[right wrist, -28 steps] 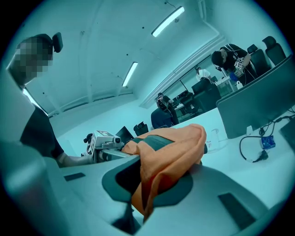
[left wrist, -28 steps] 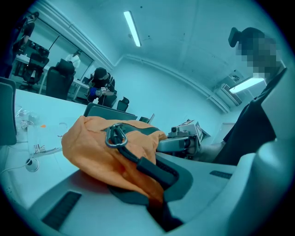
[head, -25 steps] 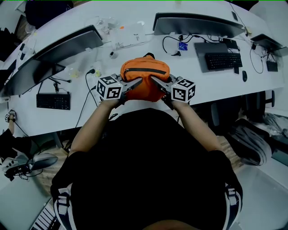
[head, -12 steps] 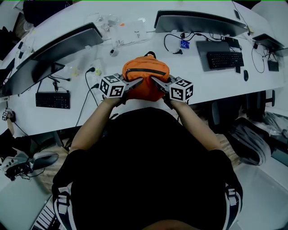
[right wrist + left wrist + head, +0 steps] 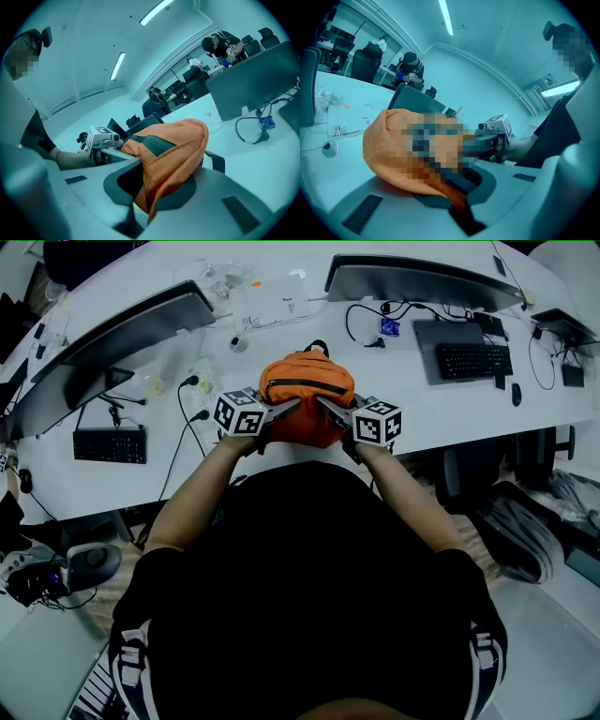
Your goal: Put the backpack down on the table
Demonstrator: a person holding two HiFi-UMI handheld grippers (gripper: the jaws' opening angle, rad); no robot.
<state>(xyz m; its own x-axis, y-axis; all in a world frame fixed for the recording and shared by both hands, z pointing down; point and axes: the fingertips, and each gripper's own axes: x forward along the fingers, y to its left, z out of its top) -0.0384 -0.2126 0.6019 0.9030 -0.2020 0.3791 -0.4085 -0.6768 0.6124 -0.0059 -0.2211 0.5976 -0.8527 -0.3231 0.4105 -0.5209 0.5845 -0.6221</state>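
Orange woven cloth pinched in both grips. Holding a small rounded orange fabric backpack with a black zip (image 5: 307, 399) from two sides, mid-frame in the head view, over the near edge of the long white table (image 5: 441, 418)

Clamped at its 9 o'clock flank by the left gripper (image 5: 289, 410), jaws closed tight on a fold of the cloth. Clamped at its 3 o'clock flank by the right gripper (image 5: 325, 407), jaws likewise closed on a bunched fold.

Along the left gripper's jaws: bulging away toward 10 o'clock from the pinch, with the opposite gripper beyond at 2 o'clock. Along the right gripper's jaws: rising toward 12 o'clock from the pinch, a black strap (image 5: 220, 161) trailing at 3 o'clock, the opposite gripper at 9 o'clock.

Cannot tell whether the base touches the tabletop.

Around it on the table: a flat black keyboard (image 5: 110, 446) at 9 o'clock, well apart; a second black keyboard (image 5: 473, 360) at 2 o'clock; a dark left monitor (image 5: 112, 343) at 10 o'clock and a dark right monitor (image 5: 422, 282) at 1 o'clock
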